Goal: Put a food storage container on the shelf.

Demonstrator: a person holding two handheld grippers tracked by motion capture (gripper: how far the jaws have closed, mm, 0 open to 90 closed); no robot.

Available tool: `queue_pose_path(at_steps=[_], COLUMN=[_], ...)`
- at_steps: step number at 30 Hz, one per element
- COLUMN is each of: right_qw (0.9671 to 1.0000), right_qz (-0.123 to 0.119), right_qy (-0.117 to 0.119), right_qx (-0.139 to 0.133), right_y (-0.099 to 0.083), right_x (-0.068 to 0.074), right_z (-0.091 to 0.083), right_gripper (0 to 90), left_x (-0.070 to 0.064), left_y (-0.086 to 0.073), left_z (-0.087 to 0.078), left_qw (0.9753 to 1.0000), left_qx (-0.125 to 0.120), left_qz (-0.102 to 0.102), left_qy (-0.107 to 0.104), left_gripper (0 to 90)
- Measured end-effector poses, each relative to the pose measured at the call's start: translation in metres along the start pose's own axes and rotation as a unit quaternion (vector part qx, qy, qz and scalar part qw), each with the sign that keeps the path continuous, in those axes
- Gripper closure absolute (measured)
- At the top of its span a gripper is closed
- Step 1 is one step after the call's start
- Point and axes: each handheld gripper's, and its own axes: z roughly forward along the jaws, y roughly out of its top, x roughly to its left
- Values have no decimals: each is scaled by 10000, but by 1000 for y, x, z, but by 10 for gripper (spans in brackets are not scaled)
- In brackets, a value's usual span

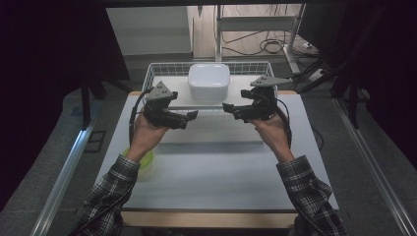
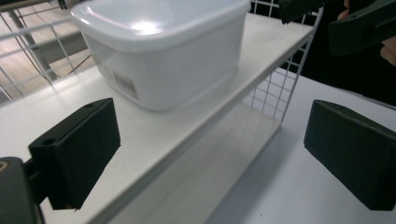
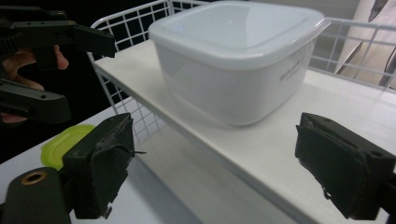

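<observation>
Both grippers, left [image 1: 193, 115] & right [image 1: 227, 107], hung wide open w/ nothing held, approaching the white lidded box [image 1: 209, 81] mid-shelf [image 1: 172, 96] at the tabletop's far edge. Next prob: flank its sides, squeeze evenly.

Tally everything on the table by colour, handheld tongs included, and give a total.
White: 2, the lidded container and the wire shelf rack it sits on.
Yellow-green: 1, the lid lying on the table.
Black: 2, the left tongs and the right tongs, both open.
Total: 5
</observation>
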Motion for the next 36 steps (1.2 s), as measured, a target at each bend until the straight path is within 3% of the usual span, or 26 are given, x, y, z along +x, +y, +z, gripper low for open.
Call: queue_pose_path(at_steps=[7,13,18,22,30,33,36], right_qw=[9998,9995,9994,9993,9990,9988,9986], right_qz=[-143,-216,-253,-227,-215,-186,-160], right_qy=[69,106,105,127,131,246,278], right_qx=[133,197,204,254,358,378,414], right_y=[-19,-38,-52,-63,-83,-90,-99], right_x=[7,11,14,14,14,17,22], right_z=[-5,-10,-15,-19,-25,-26,-26], right_gripper=[76,37,16,10,4,5,5], left_x=[-7,-15,-26,-33,-44,-48,-51], left_y=[-22,-39,-51,-63,-84,-91,-98], left_z=[-5,-8,-9,-9,-14,-15,-18], left_qw=[9993,9996,9995,9993,9994,9997,9998], left_qx=[47,-24,66,89,53,133,116], left_qz=[-149,57,158,57,-44,7,-70], left_qy=[-346,-282,-266,-359,-333,-208,-170], left_gripper=[82,77,68,63,67,66,68])
